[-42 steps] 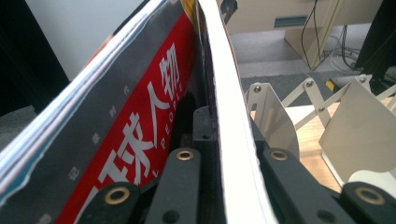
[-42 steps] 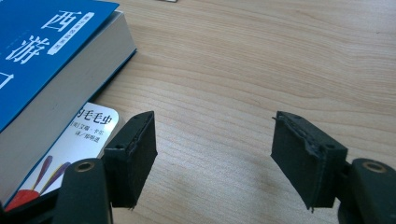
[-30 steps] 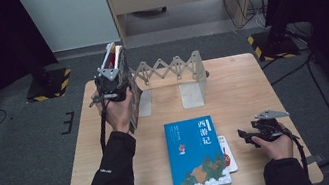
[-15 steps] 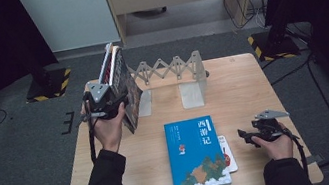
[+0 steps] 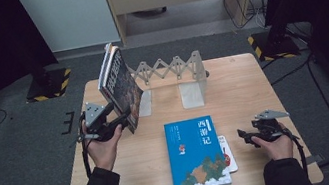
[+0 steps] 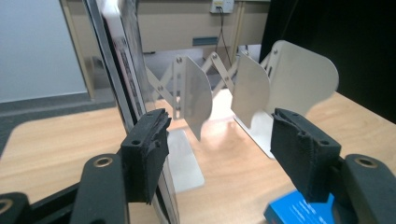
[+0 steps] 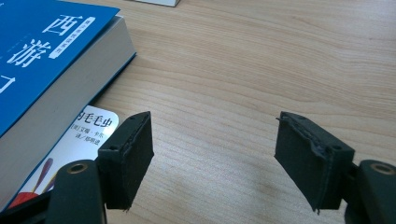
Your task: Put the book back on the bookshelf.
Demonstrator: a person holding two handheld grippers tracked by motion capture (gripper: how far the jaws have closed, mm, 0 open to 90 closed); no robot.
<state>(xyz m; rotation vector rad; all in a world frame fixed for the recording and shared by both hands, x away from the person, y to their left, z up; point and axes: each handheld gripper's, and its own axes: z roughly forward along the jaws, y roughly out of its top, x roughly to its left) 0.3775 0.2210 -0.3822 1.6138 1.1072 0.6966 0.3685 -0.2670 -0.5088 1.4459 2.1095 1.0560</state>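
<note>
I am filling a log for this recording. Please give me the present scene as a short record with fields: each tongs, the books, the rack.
left tongs: open, beside the standing books
right tongs: open, low over the table, holding nothing
standing books: leaning at the rack's left end
blue book: flat on the table, on top of a thin white book
rack: folding metal, at the table's far side

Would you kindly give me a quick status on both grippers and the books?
Left gripper open beside leaning books at the rack. Right gripper open, idle. Blue book flat on table. Nothing obstructing.
</note>
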